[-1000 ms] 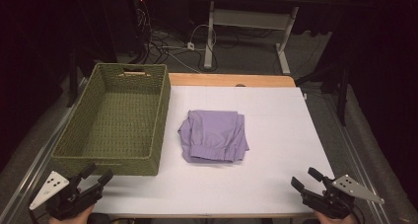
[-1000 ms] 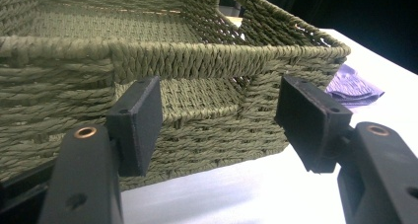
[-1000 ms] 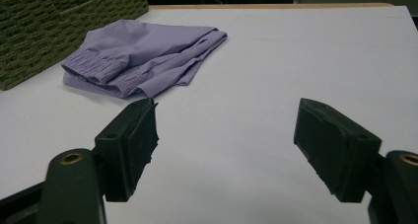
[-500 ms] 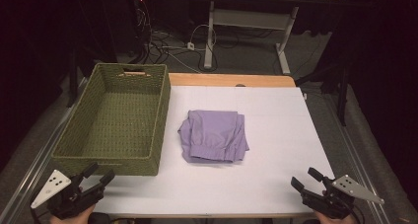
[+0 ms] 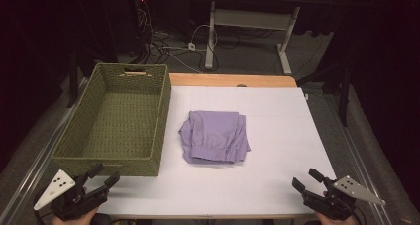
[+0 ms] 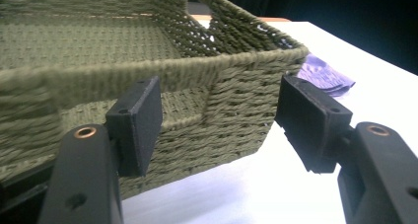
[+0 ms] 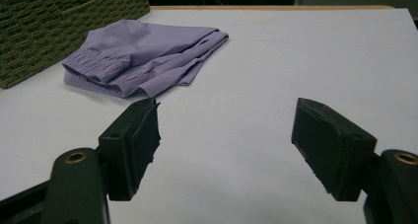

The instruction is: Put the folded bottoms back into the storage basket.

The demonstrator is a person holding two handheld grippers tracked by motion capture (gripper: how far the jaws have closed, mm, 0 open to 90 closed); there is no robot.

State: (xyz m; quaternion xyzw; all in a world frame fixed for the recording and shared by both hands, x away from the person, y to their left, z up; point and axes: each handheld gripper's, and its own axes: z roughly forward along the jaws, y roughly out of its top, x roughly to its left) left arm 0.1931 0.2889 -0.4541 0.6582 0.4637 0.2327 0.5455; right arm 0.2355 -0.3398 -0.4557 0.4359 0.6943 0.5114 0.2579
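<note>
Against the earlier frames, nothing has shifted: both grippers remain at the bottom corners of the high view. Left gripper (image 5: 103, 175), lower left, has its jaws spread and holding nothing, just short of the green woven basket (image 5: 159, 117). Right gripper (image 5: 307, 179), lower right, is likewise spread and holding nothing. The folded lilac garment (image 5: 214, 136) lies mid-frame on the white tabletop (image 5: 277, 131), just right of the basket, apart from it. No legible writing seen. Open tabletop lies between right gripper and garment.

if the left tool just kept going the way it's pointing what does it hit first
Most likely the near wall of the green woven basket: in the left gripper view it stands right ahead of the open left tool. The folded purple cloth lies off to the side.
</note>
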